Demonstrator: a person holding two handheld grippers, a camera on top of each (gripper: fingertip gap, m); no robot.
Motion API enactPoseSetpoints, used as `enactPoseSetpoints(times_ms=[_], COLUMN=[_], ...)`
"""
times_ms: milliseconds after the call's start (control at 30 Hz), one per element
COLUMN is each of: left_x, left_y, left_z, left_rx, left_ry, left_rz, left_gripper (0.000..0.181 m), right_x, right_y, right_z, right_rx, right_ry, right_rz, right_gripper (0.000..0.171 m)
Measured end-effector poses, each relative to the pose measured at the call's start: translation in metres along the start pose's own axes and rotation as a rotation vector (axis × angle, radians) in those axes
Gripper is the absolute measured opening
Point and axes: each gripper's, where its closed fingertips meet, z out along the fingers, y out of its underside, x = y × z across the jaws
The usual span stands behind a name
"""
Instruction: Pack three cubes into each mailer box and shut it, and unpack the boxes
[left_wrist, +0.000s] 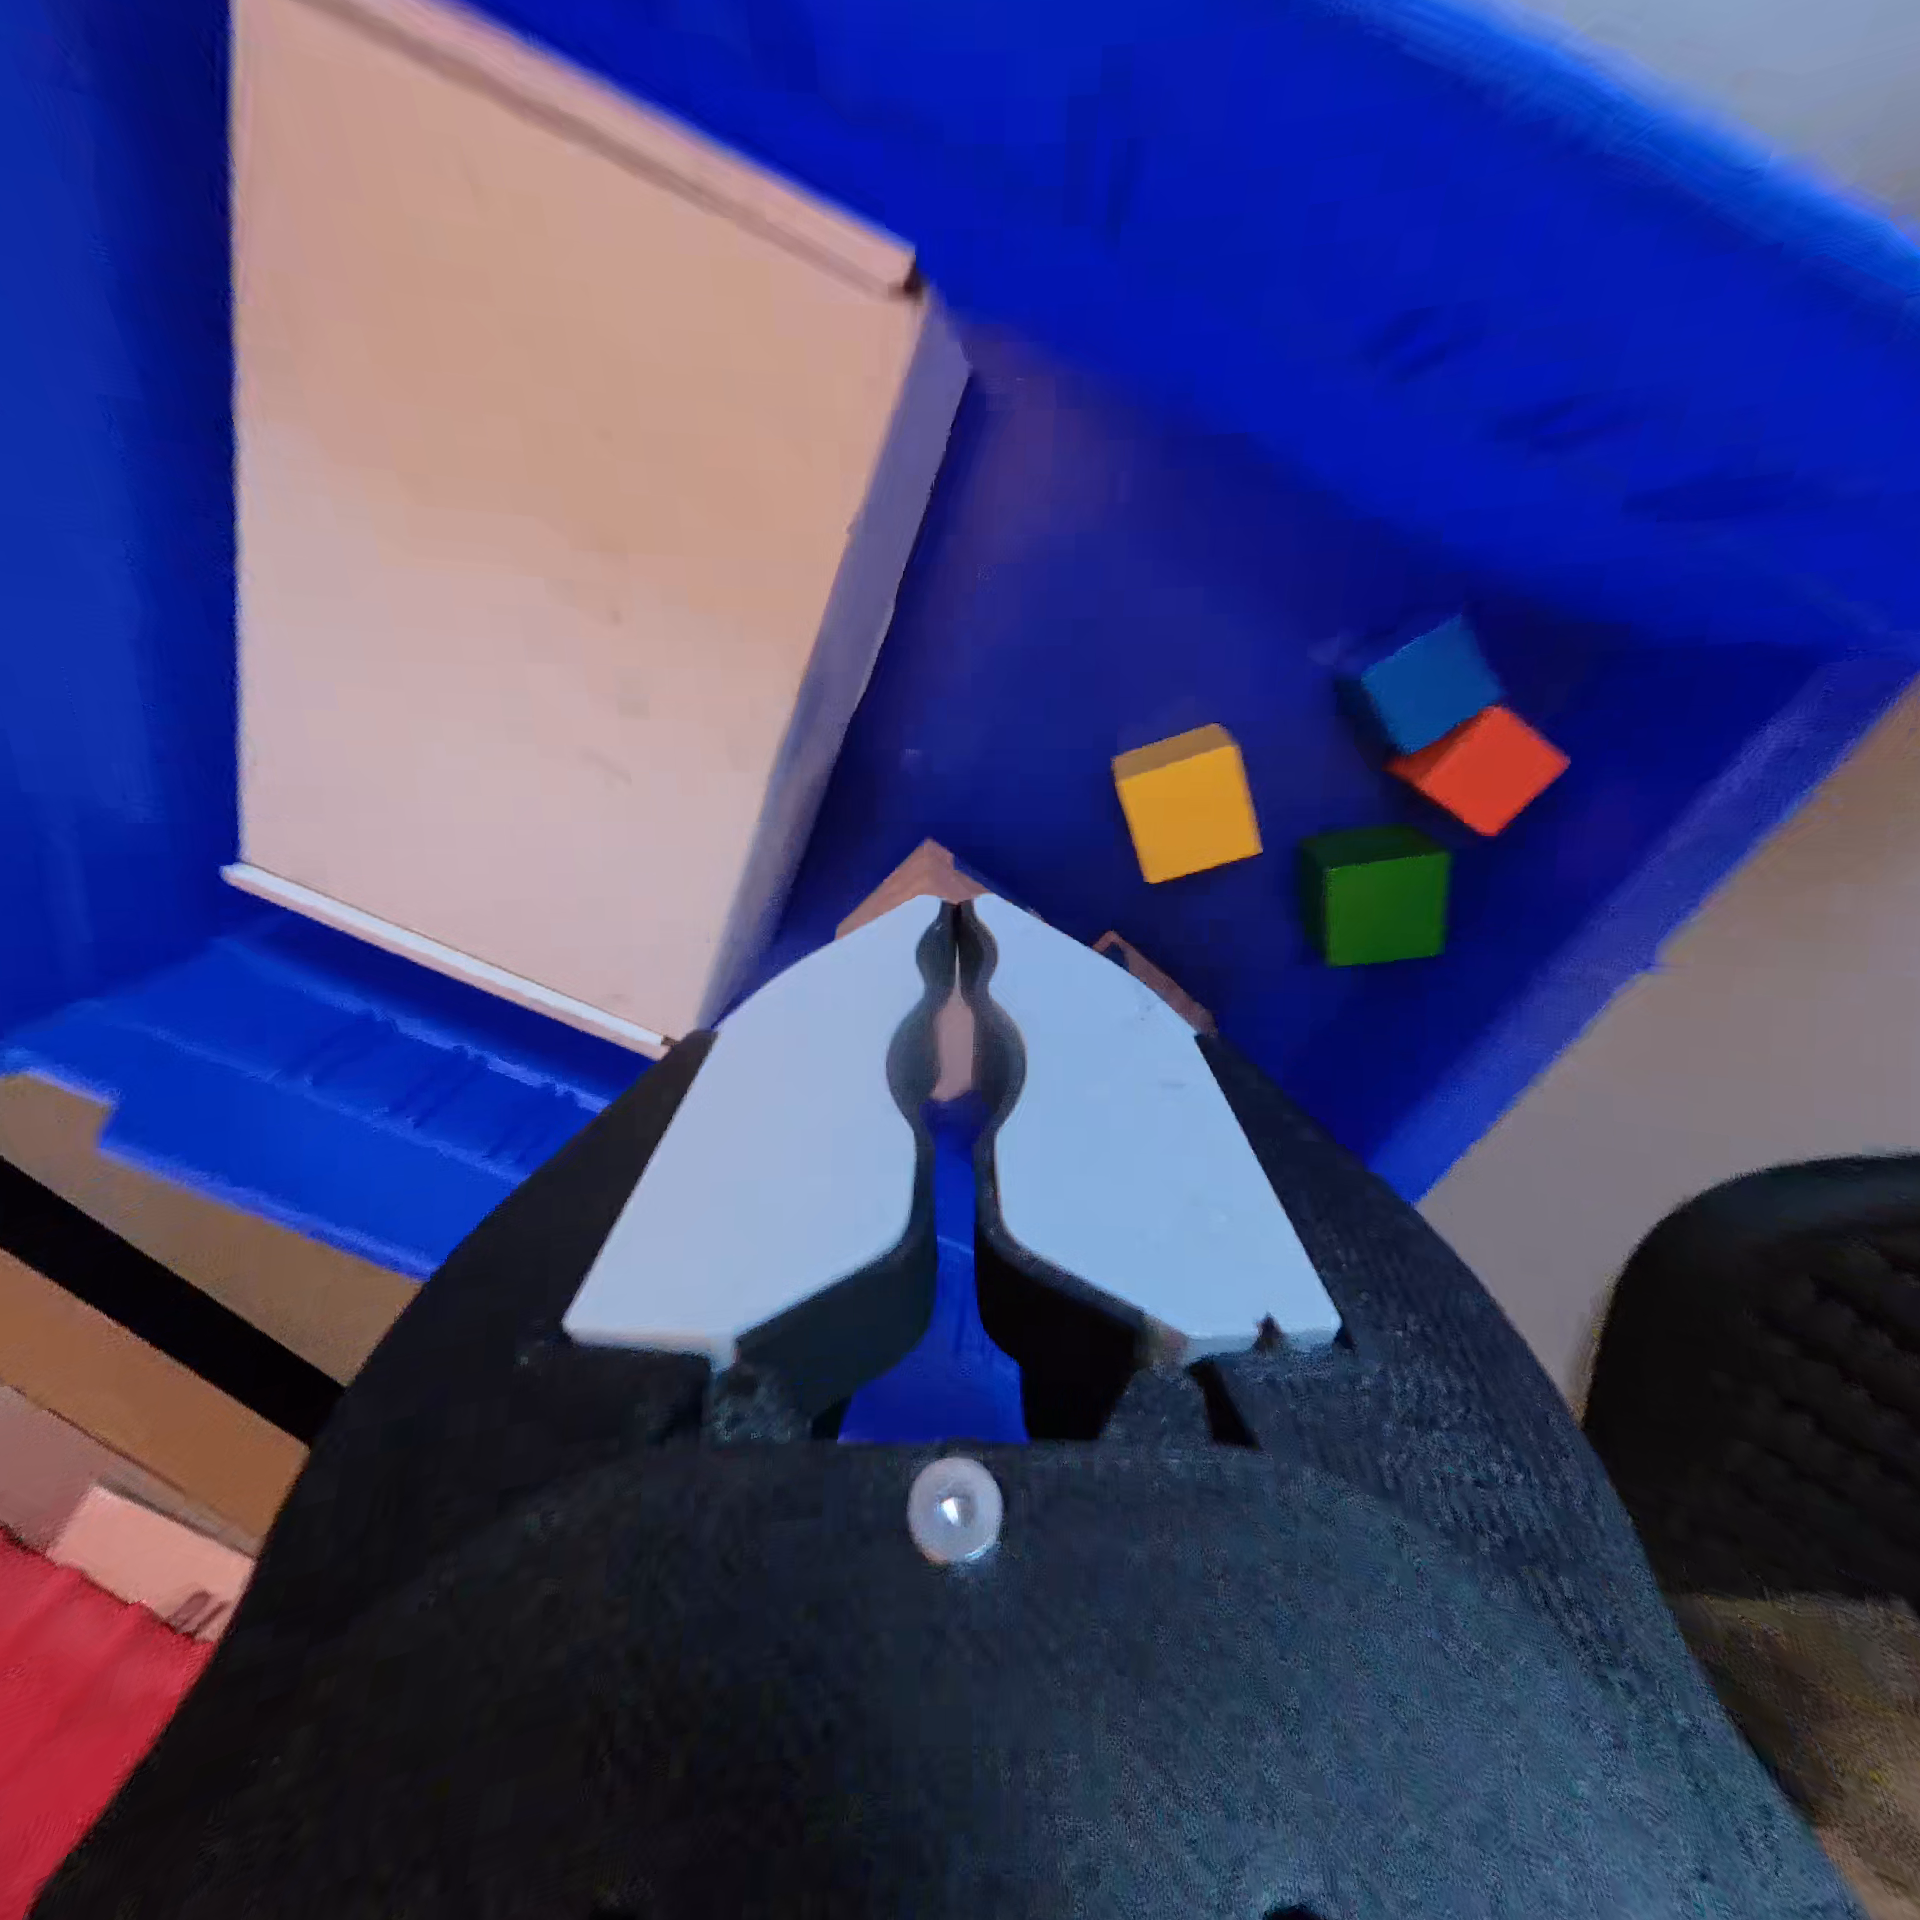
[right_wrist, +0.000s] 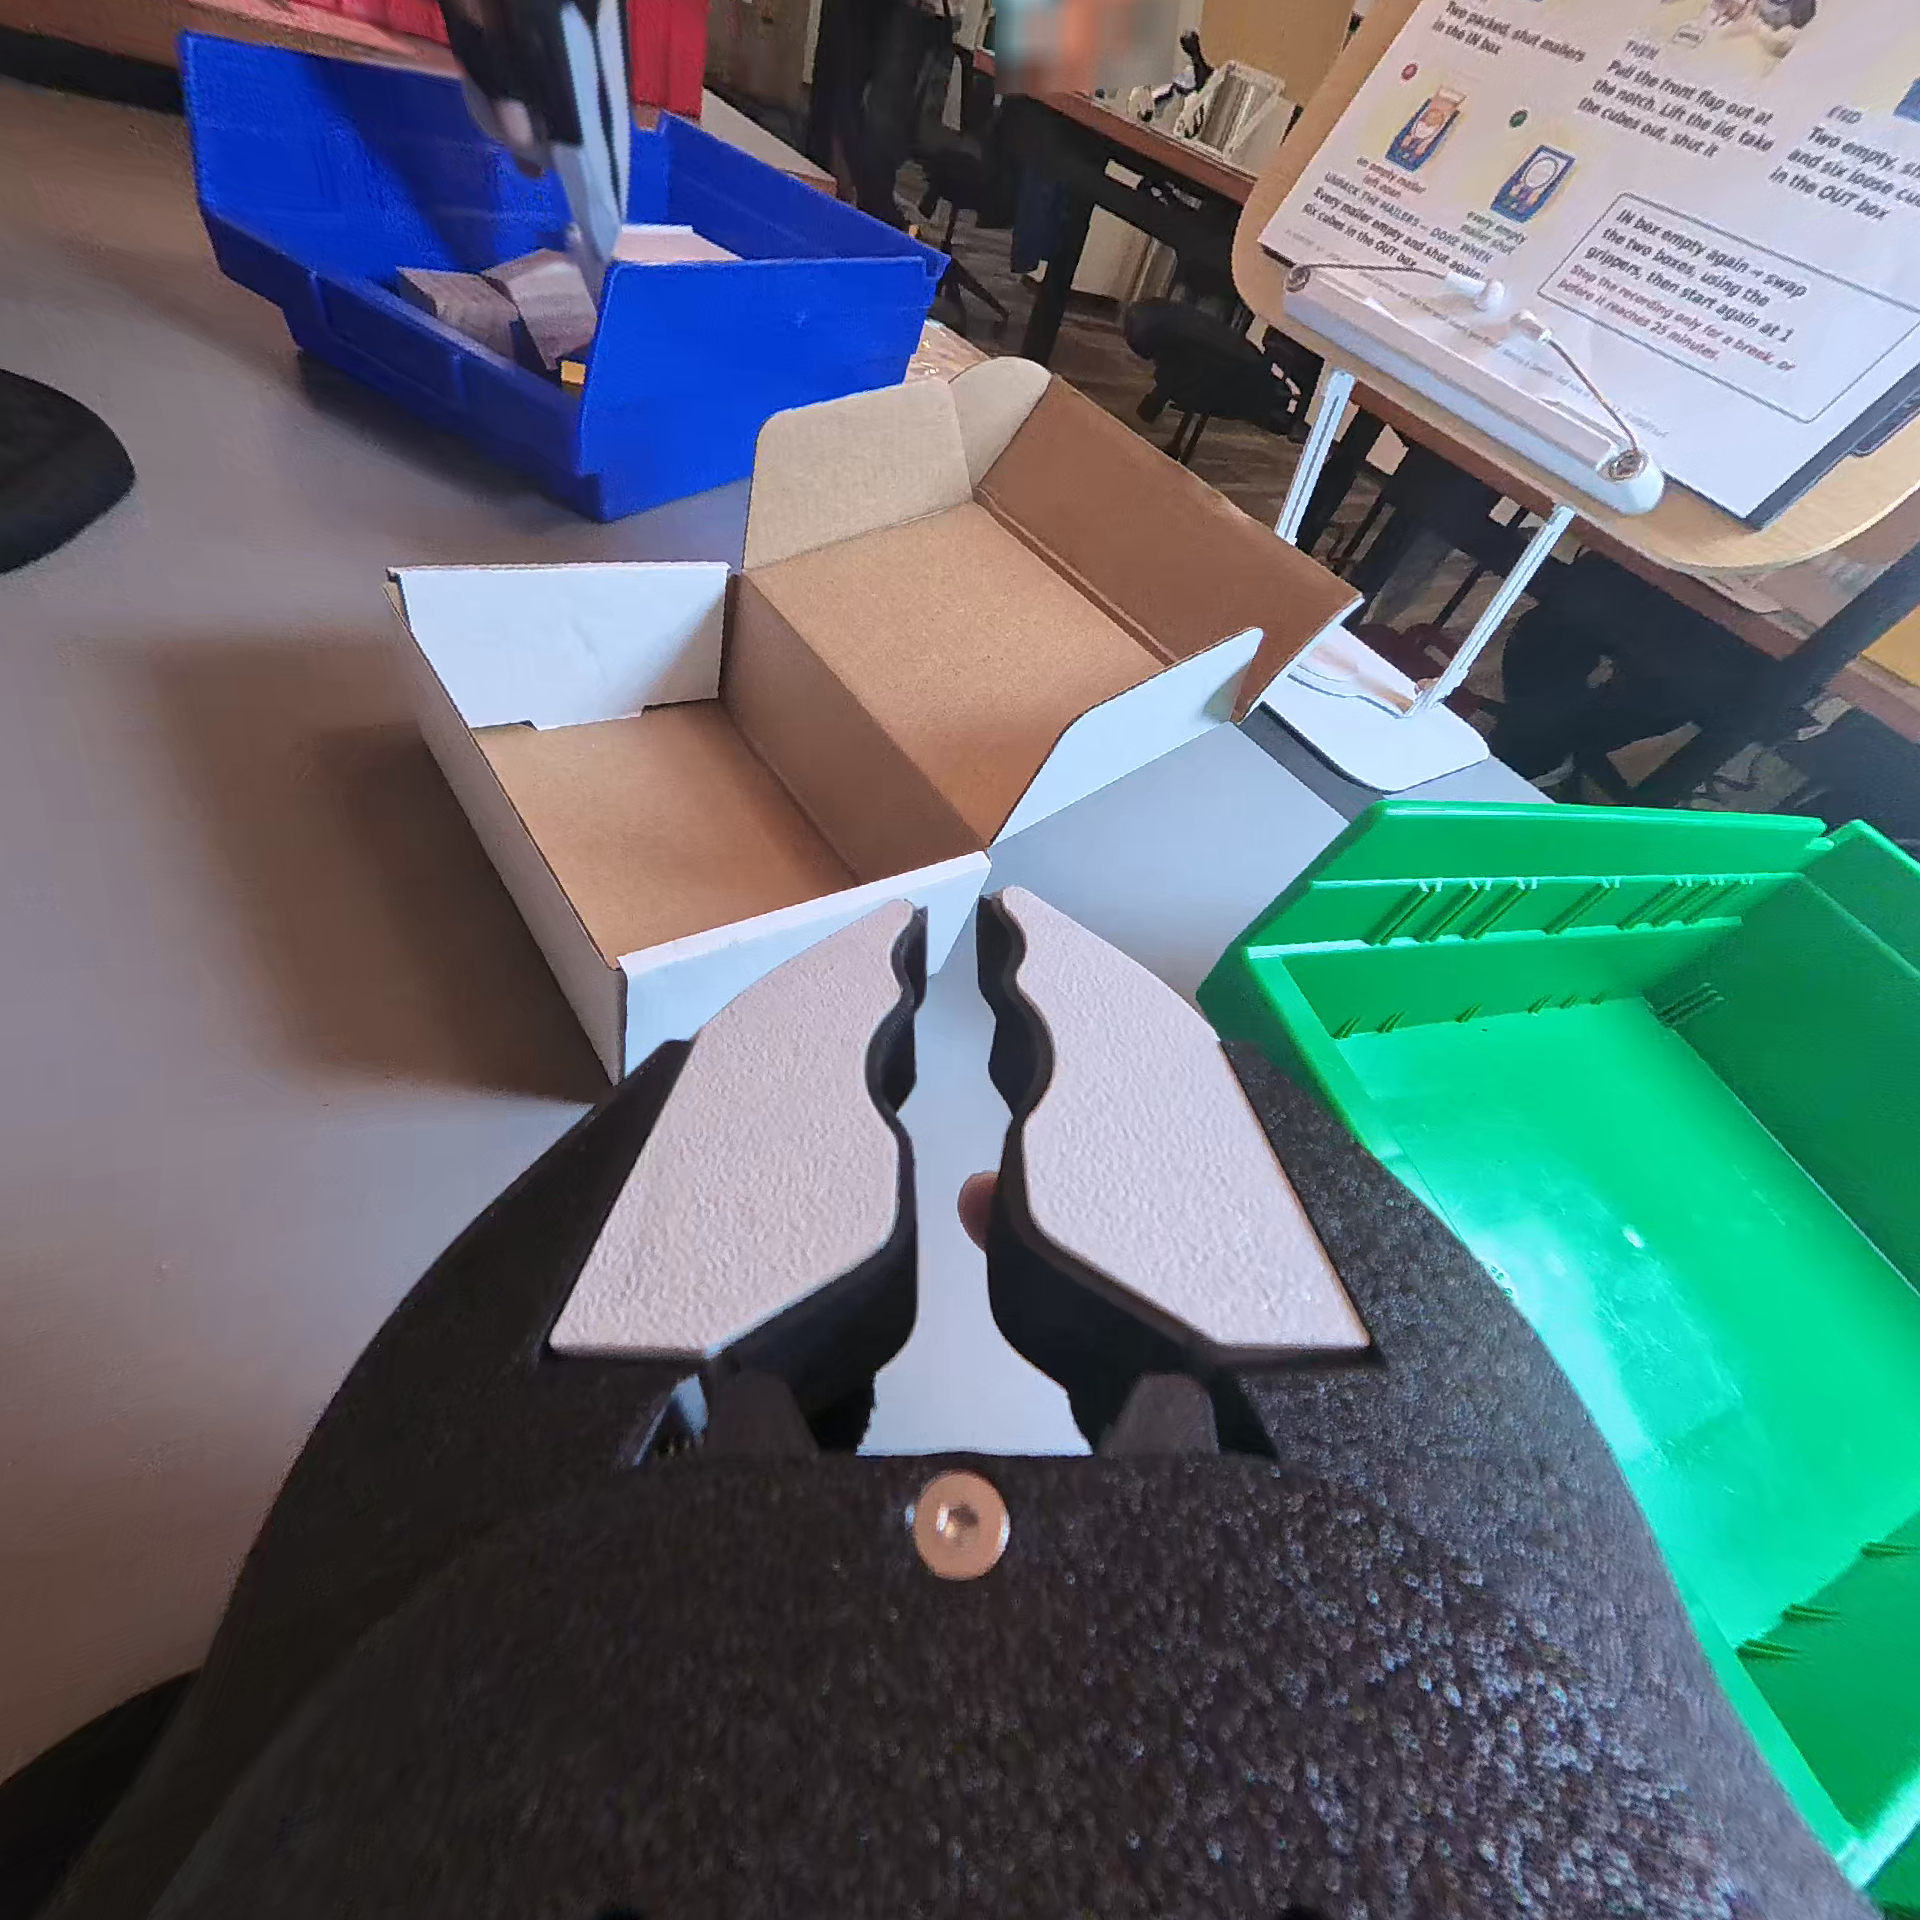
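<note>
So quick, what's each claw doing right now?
Left gripper: shut on a brown cube in the blue bin.
Right gripper: slightly open, holding nothing.

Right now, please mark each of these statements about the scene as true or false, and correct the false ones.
1. The open mailer box on the table holds three cubes. False: its inside shows only bare cardboard.
2. The green bin is empty as far as it shows. True.
3. The left gripper is wide open. False: its fingertips nearly meet, closed on a brown cardboard edge.
4. A yellow cube, a green cube, a blue cube and a red cube lie in the blue bin. True.
5. The right gripper holds a cube. False: it is open and holds nothing.
</note>
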Motion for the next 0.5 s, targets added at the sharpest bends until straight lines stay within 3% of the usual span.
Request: enactPoseSetpoints(times_ms=[100,200,367,433,500], left_x=[-0.004,-0.004,0.010,0.005,-0.002], left_y=[-0.003,0.003,0.023,0.028,0.030], left_z=[-0.021,-0.015,0.020,0.031,0.031], left_rx=[-0.046,-0.118,-0.213,-0.216,-0.205], left_ry=[-0.057,-0.039,0.093,0.093,0.089], left_rz=[0.030,-0.041,-0.252,-0.342,-0.392], left_gripper=[0.014,0.024,0.080,0.087,0.082], right_x=[-0.001,-0.002,-0.002,-0.003,-0.004], right_y=[0.001,0.000,-0.001,-0.002,-0.001], right_z=[0.001,-0.001,-0.005,-0.005,-0.005], right_rx=[-0.003,0.008,0.015,0.019,0.016], right_ry=[-0.007,-0.008,0.005,-0.002,-0.004], right_rz=[-0.003,-0.004,-0.019,-0.013,-0.018], right_gripper=[0.008,0.007,0.006,0.005,0.005])
